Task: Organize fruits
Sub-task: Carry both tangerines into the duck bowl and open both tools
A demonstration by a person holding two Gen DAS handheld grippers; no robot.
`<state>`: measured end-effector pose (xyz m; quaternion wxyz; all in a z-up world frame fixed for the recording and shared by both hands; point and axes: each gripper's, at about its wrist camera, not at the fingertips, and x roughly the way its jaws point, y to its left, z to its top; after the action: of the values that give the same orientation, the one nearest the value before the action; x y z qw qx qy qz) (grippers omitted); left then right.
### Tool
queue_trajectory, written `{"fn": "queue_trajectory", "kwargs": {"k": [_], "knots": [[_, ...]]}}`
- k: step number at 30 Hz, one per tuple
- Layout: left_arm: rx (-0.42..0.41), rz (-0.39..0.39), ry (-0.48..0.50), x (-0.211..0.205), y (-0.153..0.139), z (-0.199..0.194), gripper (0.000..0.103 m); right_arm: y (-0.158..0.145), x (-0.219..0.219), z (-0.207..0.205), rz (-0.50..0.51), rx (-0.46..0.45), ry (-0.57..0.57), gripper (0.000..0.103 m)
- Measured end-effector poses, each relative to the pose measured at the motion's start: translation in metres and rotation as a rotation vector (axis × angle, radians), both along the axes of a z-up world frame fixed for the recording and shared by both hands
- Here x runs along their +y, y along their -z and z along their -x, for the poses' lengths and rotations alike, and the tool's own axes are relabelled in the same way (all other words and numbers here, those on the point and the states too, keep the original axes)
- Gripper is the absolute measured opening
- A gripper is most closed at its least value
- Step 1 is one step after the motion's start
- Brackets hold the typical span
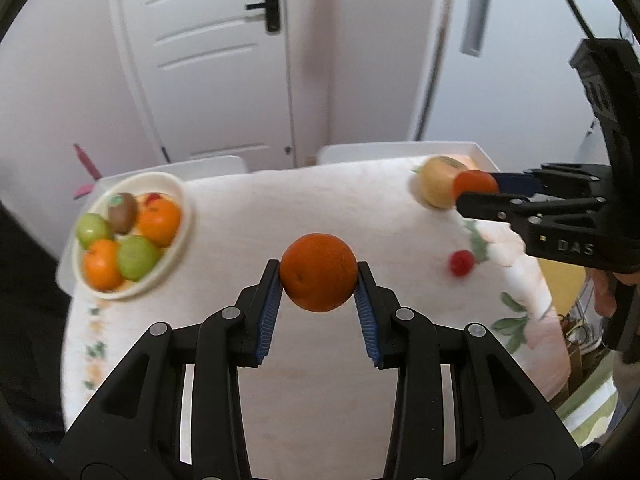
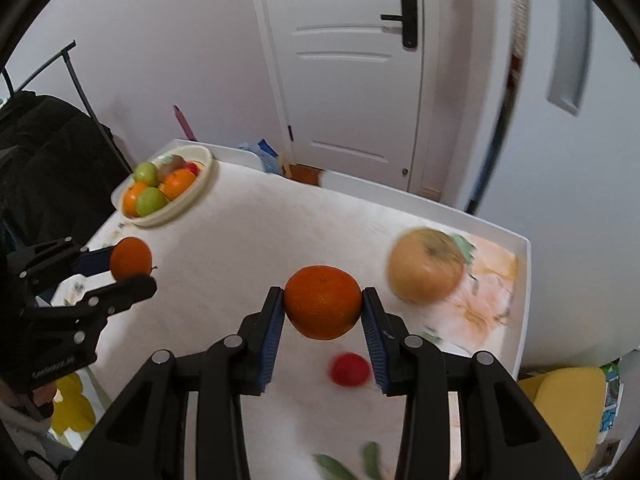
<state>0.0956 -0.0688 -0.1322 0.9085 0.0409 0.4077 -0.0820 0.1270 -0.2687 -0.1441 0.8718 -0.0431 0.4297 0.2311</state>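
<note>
A: Black fingers with blue ribbed pads fill the foreground: the left hand-held gripper (image 1: 318, 276) is clamped on a round dark-orange orange (image 1: 318, 272), lifted above the cloth-covered worktop (image 1: 240, 208).

B: And the other one?

A: Same picture. The right hand-held gripper (image 2: 323, 304) grips a second round orange (image 2: 323, 302) between its pads, also held off the worktop. Each gripper shows in the other's view, at the side, with its fruit pinched at the fingertips.

B: What lies under them?

A: A small red round fruit (image 2: 349, 369) sits on the white cloth just below the right gripper's orange. A large yellowish-tan round fruit (image 2: 426, 266), blurred, rests near the worktop's far right corner, on a floral-printed patch of the cloth.

B: Where do the rest sit?

A: In a cream round bowl (image 1: 176, 192) at the far left corner: two oranges, two green apples, one brown kiwi, and something red behind them that I cannot make out.

B: Beyond the worktop?

A: A white panelled door (image 1: 208, 60) with a black lever handle (image 1: 266, 4), and a dark jacket (image 2: 48, 152) hanging to the left.
</note>
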Motion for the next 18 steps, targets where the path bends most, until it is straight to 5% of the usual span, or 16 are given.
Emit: {"fn": "queue_trajectory", "kwargs": {"k": [18], "knots": [[-0.015,-0.017,-0.012,0.158,-0.017,-0.057,0.040,-0.027,0.157,-0.033,-0.035,-0.003,-0.029,0.036]]}}
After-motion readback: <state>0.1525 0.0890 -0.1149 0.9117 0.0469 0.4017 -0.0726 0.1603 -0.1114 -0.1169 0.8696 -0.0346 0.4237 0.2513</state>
